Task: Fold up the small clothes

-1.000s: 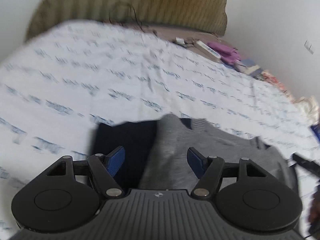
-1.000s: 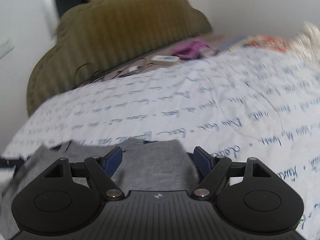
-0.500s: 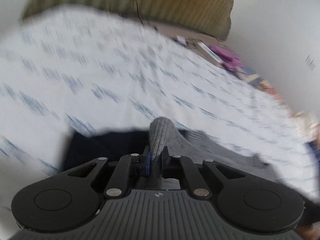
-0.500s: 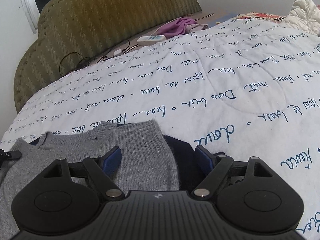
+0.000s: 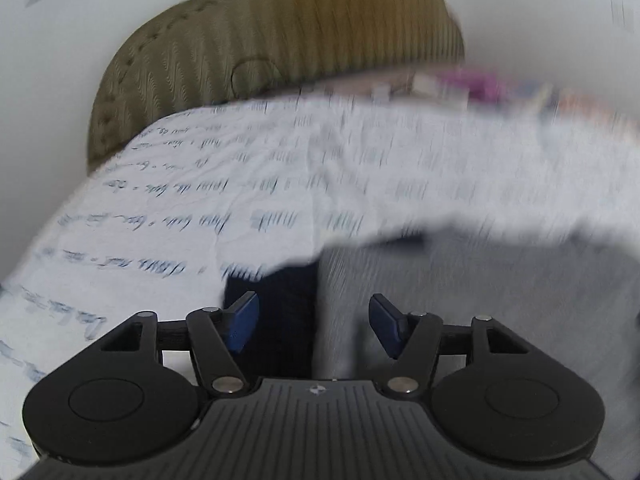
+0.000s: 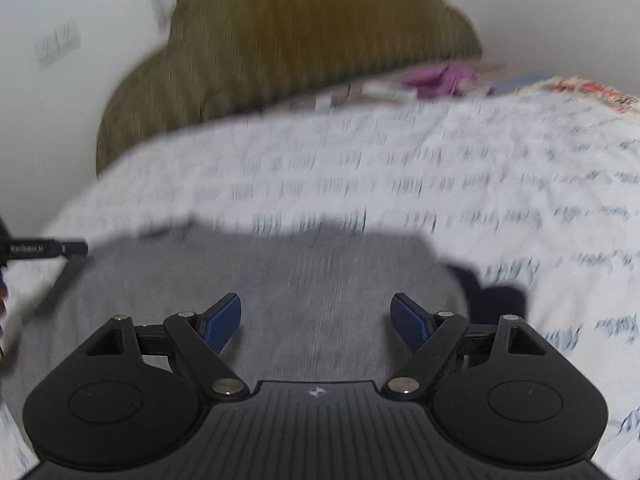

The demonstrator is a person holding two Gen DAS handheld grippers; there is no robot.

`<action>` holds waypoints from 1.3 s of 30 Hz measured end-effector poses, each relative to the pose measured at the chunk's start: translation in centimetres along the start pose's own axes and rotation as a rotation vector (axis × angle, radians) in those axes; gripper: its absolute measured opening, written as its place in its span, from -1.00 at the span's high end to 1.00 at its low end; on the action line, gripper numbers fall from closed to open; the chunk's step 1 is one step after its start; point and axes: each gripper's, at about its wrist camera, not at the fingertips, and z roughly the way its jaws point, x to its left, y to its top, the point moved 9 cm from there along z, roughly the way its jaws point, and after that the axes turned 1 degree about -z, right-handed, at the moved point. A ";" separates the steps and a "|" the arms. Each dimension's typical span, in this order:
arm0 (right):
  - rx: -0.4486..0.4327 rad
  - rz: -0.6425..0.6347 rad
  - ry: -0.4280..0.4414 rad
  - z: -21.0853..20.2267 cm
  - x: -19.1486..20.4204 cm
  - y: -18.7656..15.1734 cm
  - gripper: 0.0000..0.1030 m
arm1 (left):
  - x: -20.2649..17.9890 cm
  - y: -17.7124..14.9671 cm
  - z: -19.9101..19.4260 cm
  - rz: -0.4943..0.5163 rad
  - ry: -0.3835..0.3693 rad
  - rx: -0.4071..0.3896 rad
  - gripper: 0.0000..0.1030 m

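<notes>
1. Left gripper [image 5: 314, 326] jaws spread wide, holding nothing
2. Right gripper [image 6: 316, 322] likewise gaping, empty
3. Grey knit sweater [image 6: 280, 280] lies flat on script-printed bedspread [image 6: 440, 168], dark navy garment [image 5: 280, 320] underneath

Blue cursive script is running in rows across the white bedspread [image 5: 280, 184] [image 6: 480, 184], but motion blur is leaving nothing legible
</notes>
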 end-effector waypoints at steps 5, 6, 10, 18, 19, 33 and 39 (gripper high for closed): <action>0.003 0.023 -0.123 -0.9 -0.9 -0.8 -0.62 | 1.0 -1.5 -1.6 -0.045 0.026 -0.011 -0.24; -0.014 0.024 -0.108 -1.6 -0.4 -0.8 -0.63 | 1.0 -1.6 -2.0 -0.039 0.040 -0.014 -0.24; -0.013 -0.018 -0.065 -2.7 1.8 -2.0 -0.73 | 0.8 -3.0 -3.1 -0.003 0.081 -0.011 -0.26; 0.025 -0.049 -0.137 -2.4 1.7 -5.2 -0.83 | 0.5 -5.8 -4.8 0.007 0.100 -0.008 -0.37; 0.024 -0.053 -0.143 -2.5 1.7 -5.4 -0.84 | 0.5 -6.0 -5.0 0.002 0.098 -0.009 -0.38; -0.019 -0.073 -0.170 -3.0 2.4 -6.9 -1.00 | 0.5 -8.0 -6.2 -0.023 0.122 -0.030 -0.55; -0.038 -0.085 -0.177 -3.0 2.5 -7.2 -1.00 | 0.5 -8.7 -6.5 -0.003 0.150 -0.062 -0.70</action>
